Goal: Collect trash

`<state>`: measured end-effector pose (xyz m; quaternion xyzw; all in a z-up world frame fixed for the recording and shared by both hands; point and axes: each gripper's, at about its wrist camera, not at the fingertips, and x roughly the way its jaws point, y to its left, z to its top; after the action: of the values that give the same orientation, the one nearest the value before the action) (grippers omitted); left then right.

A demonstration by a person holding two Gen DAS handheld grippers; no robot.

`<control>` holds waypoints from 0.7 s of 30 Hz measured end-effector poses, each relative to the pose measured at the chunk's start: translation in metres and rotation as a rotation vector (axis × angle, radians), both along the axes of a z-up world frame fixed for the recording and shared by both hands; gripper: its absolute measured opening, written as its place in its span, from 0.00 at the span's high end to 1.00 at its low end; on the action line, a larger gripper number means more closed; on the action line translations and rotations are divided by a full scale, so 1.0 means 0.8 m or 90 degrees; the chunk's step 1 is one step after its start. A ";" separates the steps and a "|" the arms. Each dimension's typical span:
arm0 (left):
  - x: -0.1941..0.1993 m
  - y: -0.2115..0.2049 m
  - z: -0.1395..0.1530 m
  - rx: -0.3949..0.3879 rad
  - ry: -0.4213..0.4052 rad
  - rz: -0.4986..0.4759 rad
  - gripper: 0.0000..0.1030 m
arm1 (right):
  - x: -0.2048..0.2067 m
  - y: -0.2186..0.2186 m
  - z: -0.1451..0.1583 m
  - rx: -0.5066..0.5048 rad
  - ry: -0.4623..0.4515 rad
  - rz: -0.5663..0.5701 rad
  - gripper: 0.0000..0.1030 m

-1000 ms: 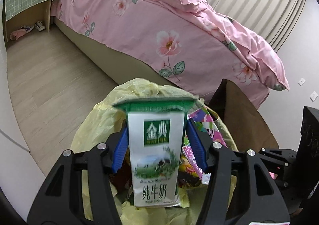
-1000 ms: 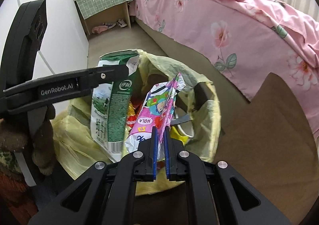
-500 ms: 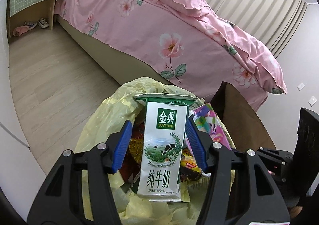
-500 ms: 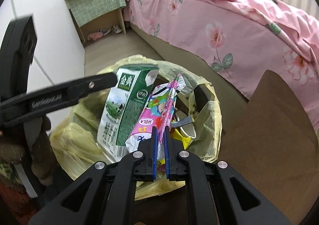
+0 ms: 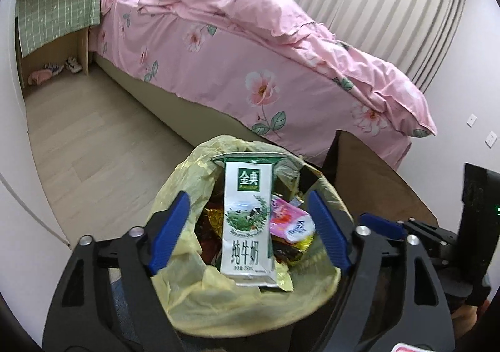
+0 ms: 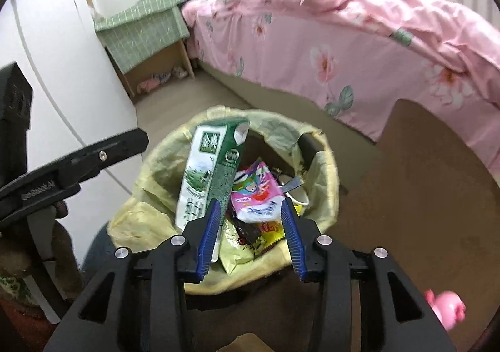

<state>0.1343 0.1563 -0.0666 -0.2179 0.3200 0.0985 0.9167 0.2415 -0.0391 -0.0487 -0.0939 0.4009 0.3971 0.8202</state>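
While both grippers hover above it, a trash bin (image 5: 187, 299) lined with a yellow bag holds the rubbish.
The left gripper (image 5: 248, 227) has its jaws opening, clear of the milk carton (image 5: 247, 224) standing in the bin. The right gripper (image 6: 248, 233) has its jaws opening too, the pink wrapper (image 6: 257, 199) released among other wrappers, beside a pink floral bed (image 5: 250, 64).

Milk carton (image 5: 247, 224) (upright) in bin (image 5: 250, 314)
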 end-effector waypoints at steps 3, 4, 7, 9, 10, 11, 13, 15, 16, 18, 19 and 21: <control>-0.024 -0.027 0.021 0.044 -0.010 -0.027 0.17 | -0.027 -0.045 0.027 0.026 -0.031 -0.041 0.63; -0.030 -0.035 0.027 0.055 -0.015 -0.034 0.16 | -0.035 -0.056 0.033 0.032 -0.039 -0.050 0.63; -0.063 -0.069 0.045 0.082 -0.031 -0.063 0.15 | -0.074 -0.101 0.059 0.048 -0.080 -0.087 0.58; -0.080 -0.087 0.054 0.102 -0.037 -0.075 0.15 | -0.103 -0.126 0.073 0.051 -0.113 -0.108 0.57; -0.091 -0.099 0.060 0.119 -0.041 -0.081 0.15 | -0.118 -0.138 0.080 0.043 -0.130 -0.123 0.56; -0.101 -0.110 0.067 0.136 -0.045 -0.083 0.15 | -0.132 -0.149 0.086 0.036 -0.145 -0.140 0.56; -0.117 -0.124 0.076 0.155 -0.041 -0.080 0.15 | -0.158 -0.168 0.094 0.036 -0.157 -0.169 0.56; -0.136 -0.138 0.084 0.158 -0.032 -0.077 0.15 | -0.184 -0.187 0.099 0.055 -0.150 -0.187 0.56; -0.142 -0.144 0.086 0.164 -0.029 -0.078 0.15 | -0.192 -0.192 0.100 0.059 -0.148 -0.193 0.55; -0.155 -0.157 0.091 0.191 -0.023 -0.076 0.15 | -0.213 -0.200 0.100 0.056 -0.153 -0.208 0.55; -0.161 -0.164 0.093 0.206 -0.021 -0.073 0.15 | -0.223 -0.204 0.100 0.052 -0.157 -0.217 0.55; -0.172 -0.172 0.095 0.219 -0.021 -0.073 0.15 | -0.238 -0.212 0.100 0.050 -0.158 -0.231 0.55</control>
<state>-0.0037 0.0186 0.0096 -0.0412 0.2951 0.0956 0.9498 0.0508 -0.2084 0.0311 -0.0362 0.2914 0.2438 0.9243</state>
